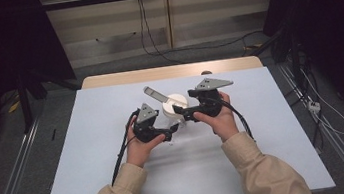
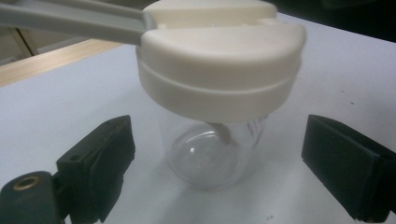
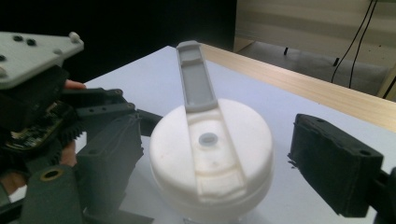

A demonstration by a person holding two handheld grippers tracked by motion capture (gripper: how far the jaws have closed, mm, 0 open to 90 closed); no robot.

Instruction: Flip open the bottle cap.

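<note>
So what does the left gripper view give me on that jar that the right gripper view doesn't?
The left gripper view alone shows the clear jar body from the side, standing on the white table, with the left gripper open around it, not touching. The right gripper view alone shows the lid's top: a small round spout hole in a recessed channel. It also shows the right gripper open either side of the lid. Both show the white lid and its raised grey flip arm.

Bare table [image 1: 91, 153] all round; only the bottle [image 1: 175, 107] blocks the middle.
</note>
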